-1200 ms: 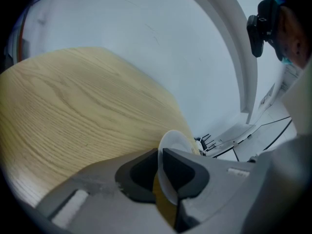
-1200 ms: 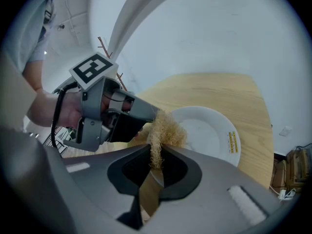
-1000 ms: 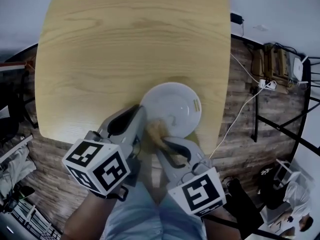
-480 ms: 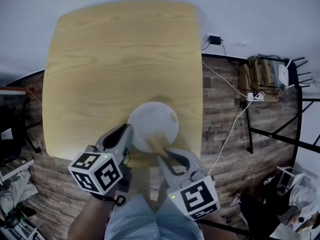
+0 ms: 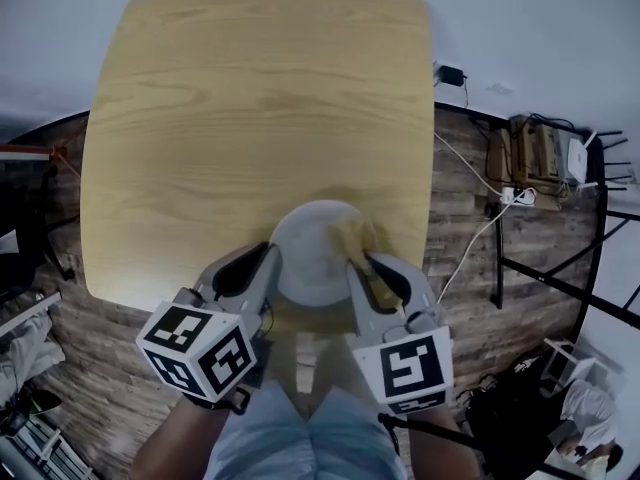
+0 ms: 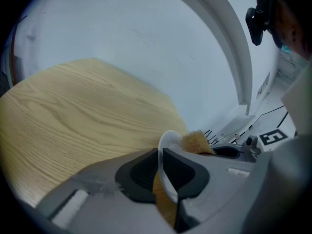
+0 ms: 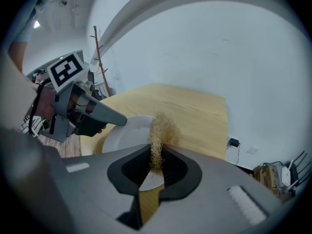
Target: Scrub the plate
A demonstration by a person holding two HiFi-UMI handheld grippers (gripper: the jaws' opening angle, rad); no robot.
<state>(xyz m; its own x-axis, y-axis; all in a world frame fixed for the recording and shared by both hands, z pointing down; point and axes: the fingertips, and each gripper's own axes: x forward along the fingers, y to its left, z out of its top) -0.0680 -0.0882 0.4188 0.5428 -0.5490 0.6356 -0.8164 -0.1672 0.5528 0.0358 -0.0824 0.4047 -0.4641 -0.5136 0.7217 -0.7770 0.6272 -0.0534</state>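
Observation:
A white plate (image 5: pixel 312 253) is held just above the wooden table (image 5: pixel 250 118), near its front edge. My left gripper (image 5: pixel 268 260) is shut on the plate's left rim; in the left gripper view the rim (image 6: pixel 167 179) runs edge-on between the jaws of the left gripper (image 6: pixel 161 154). My right gripper (image 5: pixel 362 266) is shut on a tan scrub pad (image 5: pixel 355 236), which lies against the right part of the plate. In the right gripper view the pad (image 7: pixel 163 128) sticks up from the right gripper (image 7: pixel 156 154) in front of the plate (image 7: pixel 124 136), and the left gripper (image 7: pixel 105 115) reaches in from the left.
The table's front edge runs just behind both grippers, above the person's legs (image 5: pixel 310 428). On the plank floor to the right lie white cables and a power strip (image 5: pixel 515 196), next to a black metal frame (image 5: pixel 560 278).
The right gripper has carried the scrub pad from the plate's near-left part across to its right side. The left gripper has kept its hold on the rim.

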